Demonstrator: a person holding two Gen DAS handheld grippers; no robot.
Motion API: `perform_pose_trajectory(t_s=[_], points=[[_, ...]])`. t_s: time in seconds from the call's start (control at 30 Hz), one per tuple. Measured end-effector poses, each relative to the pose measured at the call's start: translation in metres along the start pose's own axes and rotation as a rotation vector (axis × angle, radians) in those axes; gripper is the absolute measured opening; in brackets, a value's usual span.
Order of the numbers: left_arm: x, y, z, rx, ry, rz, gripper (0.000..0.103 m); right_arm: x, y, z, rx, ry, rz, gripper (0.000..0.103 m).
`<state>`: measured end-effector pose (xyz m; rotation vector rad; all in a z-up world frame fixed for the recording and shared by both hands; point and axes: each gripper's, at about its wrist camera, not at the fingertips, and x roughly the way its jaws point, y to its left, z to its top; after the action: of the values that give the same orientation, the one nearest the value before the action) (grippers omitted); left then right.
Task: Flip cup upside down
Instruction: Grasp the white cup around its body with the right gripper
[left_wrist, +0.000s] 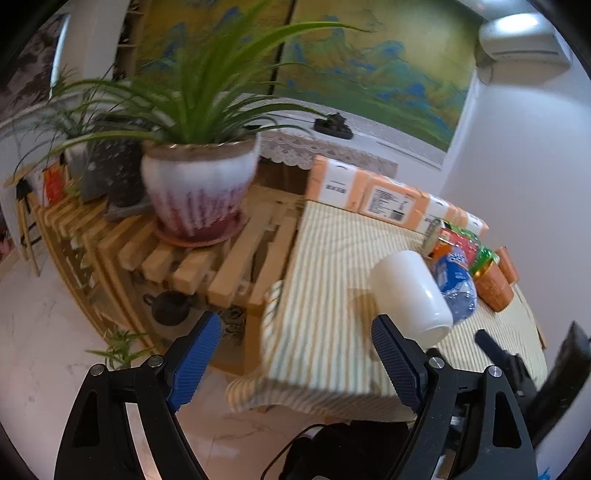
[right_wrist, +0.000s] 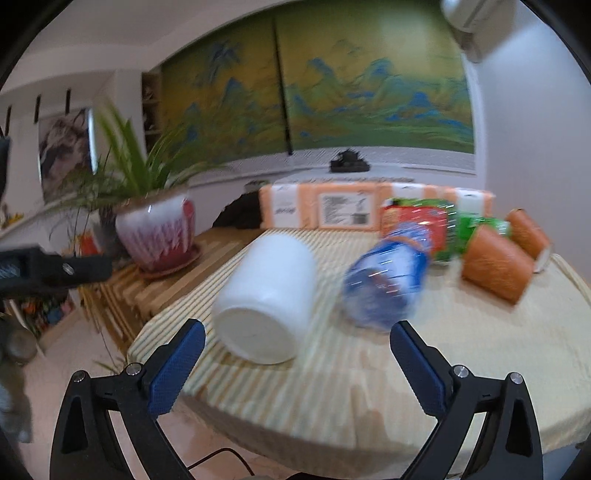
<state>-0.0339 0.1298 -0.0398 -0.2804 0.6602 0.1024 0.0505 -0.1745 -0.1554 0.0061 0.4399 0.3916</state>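
Note:
A plain white cup (right_wrist: 266, 295) lies on its side on the striped tablecloth (right_wrist: 332, 387), its flat end facing my right gripper. It also shows in the left wrist view (left_wrist: 410, 291), at the right. My right gripper (right_wrist: 295, 365) is open and empty, just short of the cup, which sits slightly left of the gap between the fingers. My left gripper (left_wrist: 295, 354) is open and empty, off the table's left front corner, with the cup beyond its right finger (left_wrist: 395, 354). Both views are blurred.
A blue plastic bottle (right_wrist: 384, 280) lies right beside the cup. Two brown cups (right_wrist: 498, 262), snack packets (right_wrist: 424, 221) and orange tissue packs (right_wrist: 332, 210) lie behind. A potted plant (left_wrist: 199, 188) stands on a slatted wooden bench (left_wrist: 192, 254) left of the table.

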Motion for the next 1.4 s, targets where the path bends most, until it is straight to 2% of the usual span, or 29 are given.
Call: perform_pose_trajectory(t_s=[0.3, 0.43, 0.5, 0.57, 0.67, 0.77, 1.07, 1.4], points=[[0.001, 0.022, -0.011, -0.019, -0.006, 0.05, 0.086, 0.028, 0.025, -0.006, -0.053, 0.028, -0.055, 0.099], [0.007, 0.024, -0.013, -0.027, 0.005, 0.041, 0.086, 0.034, 0.025, -0.007, -0.06, 0.041, -0.063, 0.099], [0.01, 0.024, -0.014, -0.027, 0.011, 0.04, 0.086, 0.035, 0.026, -0.007, -0.065, 0.042, -0.068, 0.094], [0.013, 0.024, -0.015, -0.032, 0.015, 0.035, 0.086, 0.038, 0.027, -0.007, -0.071, 0.052, -0.072, 0.084], [0.016, 0.024, -0.015, -0.035, 0.018, 0.034, 0.086, 0.04, 0.028, -0.007, -0.074, 0.06, -0.074, 0.079], [0.017, 0.025, -0.015, -0.038, 0.016, 0.031, 0.086, 0.041, 0.028, -0.007, -0.079, 0.066, -0.075, 0.07], [0.019, 0.021, -0.014, -0.033, 0.018, 0.014, 0.086, 0.033, 0.024, -0.003, -0.083, 0.055, -0.077, 0.069], [0.02, 0.017, -0.014, -0.026, 0.018, -0.003, 0.086, 0.01, 0.023, 0.01, -0.133, -0.003, -0.071, 0.069]])
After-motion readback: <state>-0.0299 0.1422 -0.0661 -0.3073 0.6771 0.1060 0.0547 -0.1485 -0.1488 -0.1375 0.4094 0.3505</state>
